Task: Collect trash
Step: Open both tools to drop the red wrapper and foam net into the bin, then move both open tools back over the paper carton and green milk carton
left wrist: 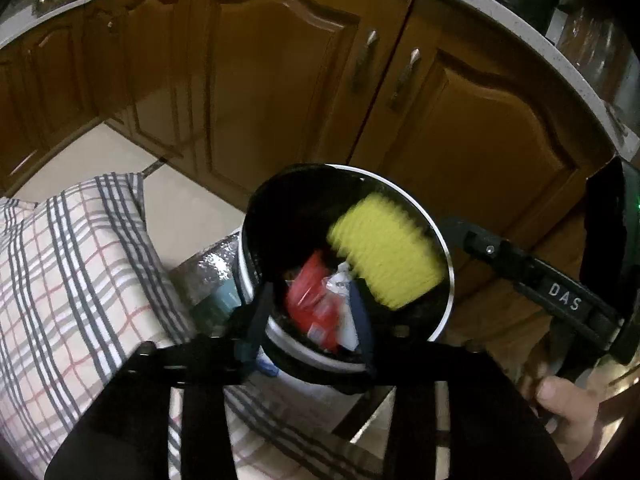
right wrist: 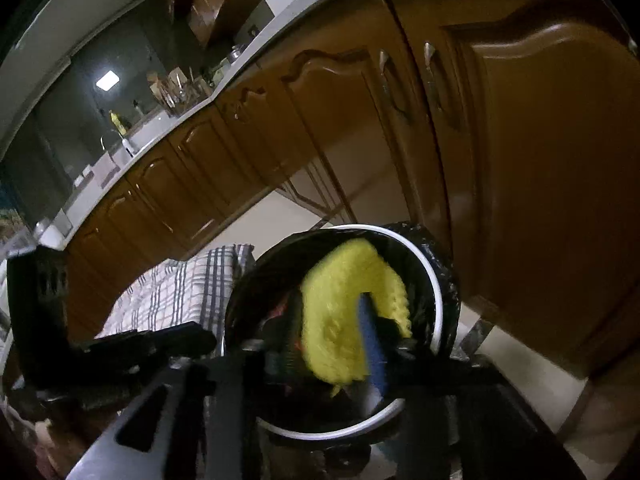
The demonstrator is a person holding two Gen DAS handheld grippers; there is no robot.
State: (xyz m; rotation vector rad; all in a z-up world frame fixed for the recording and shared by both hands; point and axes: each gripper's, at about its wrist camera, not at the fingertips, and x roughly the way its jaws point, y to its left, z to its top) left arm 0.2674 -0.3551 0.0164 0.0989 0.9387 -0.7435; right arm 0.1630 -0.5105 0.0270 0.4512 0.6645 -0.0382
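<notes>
Right gripper [right wrist: 320,344], fingers spread wide around the blurred yellow knobbly sponge [right wrist: 352,320] over the round black-lined white-rimmed bin [right wrist: 438,304]; left gripper [left wrist: 308,320] equally wide at the rim above red wrappers [left wrist: 312,304]; best release squarely over the mouth.

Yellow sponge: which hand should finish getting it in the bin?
Right, probably. The right gripper is against the yellow sponge over the bin; the left gripper hangs open at its near rim.
</notes>
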